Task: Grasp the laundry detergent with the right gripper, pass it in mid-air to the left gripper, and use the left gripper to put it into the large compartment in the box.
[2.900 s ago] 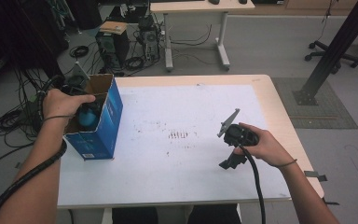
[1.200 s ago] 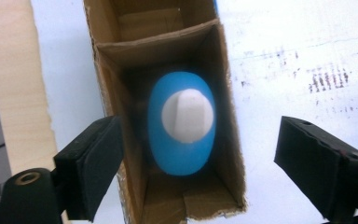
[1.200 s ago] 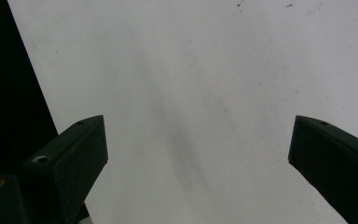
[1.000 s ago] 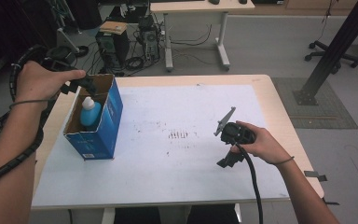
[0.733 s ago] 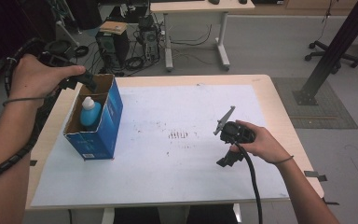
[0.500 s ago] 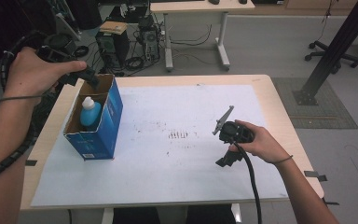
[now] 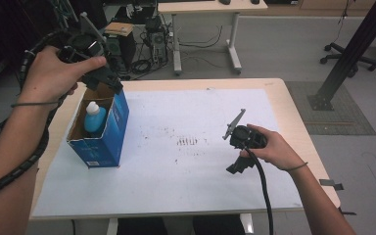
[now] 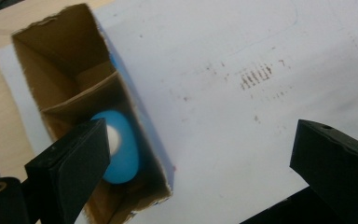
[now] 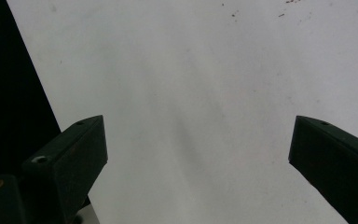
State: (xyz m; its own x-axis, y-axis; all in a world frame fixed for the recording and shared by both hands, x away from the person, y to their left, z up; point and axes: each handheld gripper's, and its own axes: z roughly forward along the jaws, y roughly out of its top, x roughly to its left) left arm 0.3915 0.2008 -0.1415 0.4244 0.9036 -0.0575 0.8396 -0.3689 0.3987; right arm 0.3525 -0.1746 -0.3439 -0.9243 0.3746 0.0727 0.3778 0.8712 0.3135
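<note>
L gripper (image 7: 108,81) jaws spread, just been opening, empty, above box (image 7: 100,132) at table's left edge; bottle (image 7: 94,119) dropped inside. R gripper (image 7: 238,164) spread, idle. Next: likely pull L clear.

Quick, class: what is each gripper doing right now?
Left gripper: open, empty, jaws just opened, above the box with the bottle.
Right gripper: open, empty.

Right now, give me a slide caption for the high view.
Left hand-held gripper open above blue box holding a blue bottle; right hand-held gripper rests over white sheet.
</note>
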